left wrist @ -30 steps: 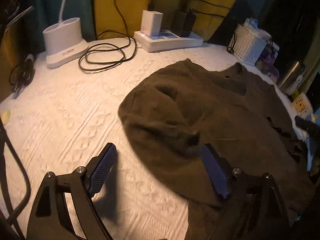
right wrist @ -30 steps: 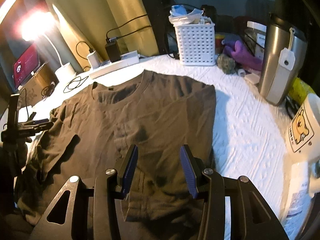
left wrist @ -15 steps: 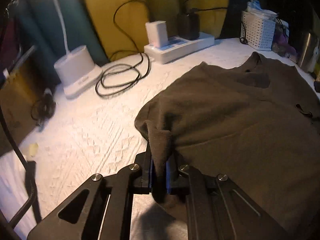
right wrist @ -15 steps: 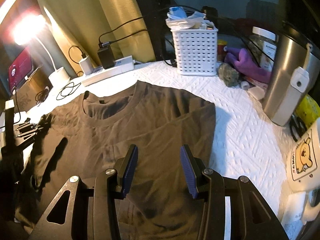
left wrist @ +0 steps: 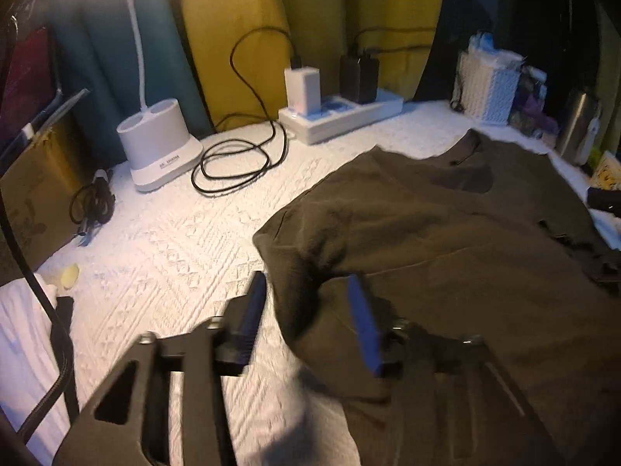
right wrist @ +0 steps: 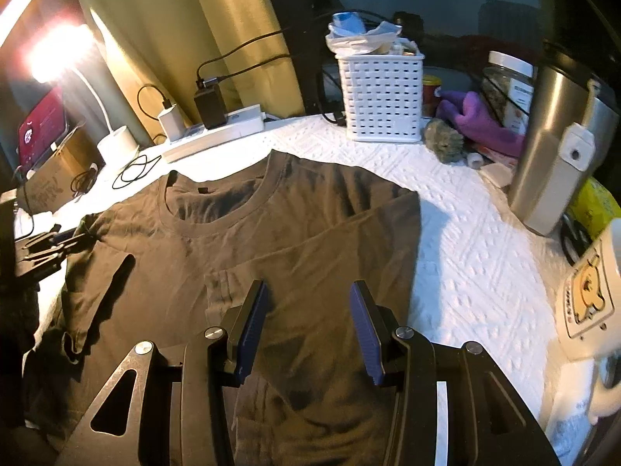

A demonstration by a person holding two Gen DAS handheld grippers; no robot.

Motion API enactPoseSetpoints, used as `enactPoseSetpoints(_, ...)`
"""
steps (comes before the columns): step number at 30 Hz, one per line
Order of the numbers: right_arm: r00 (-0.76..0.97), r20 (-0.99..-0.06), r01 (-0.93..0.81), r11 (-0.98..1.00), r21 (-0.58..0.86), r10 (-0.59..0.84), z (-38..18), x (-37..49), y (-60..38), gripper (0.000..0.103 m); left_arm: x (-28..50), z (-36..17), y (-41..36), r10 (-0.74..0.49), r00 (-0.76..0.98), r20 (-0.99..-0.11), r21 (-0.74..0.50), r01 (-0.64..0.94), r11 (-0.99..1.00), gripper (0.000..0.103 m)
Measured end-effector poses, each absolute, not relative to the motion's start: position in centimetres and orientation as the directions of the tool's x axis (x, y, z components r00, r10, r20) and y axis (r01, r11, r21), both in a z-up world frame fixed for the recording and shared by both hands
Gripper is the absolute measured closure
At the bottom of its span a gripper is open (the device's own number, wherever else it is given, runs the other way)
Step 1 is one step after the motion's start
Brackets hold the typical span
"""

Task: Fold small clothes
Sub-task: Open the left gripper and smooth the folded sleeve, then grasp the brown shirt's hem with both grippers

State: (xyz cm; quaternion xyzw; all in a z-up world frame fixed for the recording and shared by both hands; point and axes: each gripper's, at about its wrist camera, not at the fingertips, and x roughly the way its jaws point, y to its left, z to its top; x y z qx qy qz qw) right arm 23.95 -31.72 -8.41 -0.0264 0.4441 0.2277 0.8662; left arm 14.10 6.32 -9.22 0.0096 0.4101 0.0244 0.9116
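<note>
A dark T-shirt (right wrist: 295, 240) lies flat on the white-covered table (right wrist: 473, 256), its sleeve bunched between the left gripper (left wrist: 306, 318)'s opening jaws, while the right gripper (right wrist: 308, 326) hovers half-open and empty above the hem, apparently ready for a fold.

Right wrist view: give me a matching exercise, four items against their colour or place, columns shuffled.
Items:
1. T-shirt
2. Slotted basket
3. Steel tumbler
4. Crumpled cloth

Descriptions:
A. purple, between the basket and the tumbler
B. dark brown, spread flat on the white cover
C. white, behind the shirt's collar side
D. silver, upright at the right edge

Pairs: 1-B, 2-C, 3-D, 4-A
</note>
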Motion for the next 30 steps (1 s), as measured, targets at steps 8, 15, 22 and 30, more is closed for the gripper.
enactPoseSetpoints(8,0.530,-0.766,-0.404,0.903,0.150,0.364,-7.3,21.3,-33.0,0.057,10.5,-7.1,5.2,0.010,0.701,-0.713,-0.005,-0.020,1.000,0.055)
enactPoseSetpoints(15,0.547,-0.757,-0.396,0.907,0.142,0.357,-6.5,18.7,-33.7,0.056,7.8,-6.6,3.2,-0.044,0.710,-0.702,-0.026,0.036,0.999,0.054)
enactPoseSetpoints(22,0.557,-0.750,-0.399,0.907,0.135,0.357,-6.1,16.1,-33.9,0.056,5.3,-6.2,1.8,-0.074,0.716,-0.694,-0.038,0.067,0.997,0.054)
enactPoseSetpoints(30,0.550,-0.755,-0.407,0.904,0.130,0.356,-6.3,13.2,-33.8,0.055,2.7,-6.3,0.6,-0.104,0.698,-0.709,-0.058,0.089,0.994,0.051)
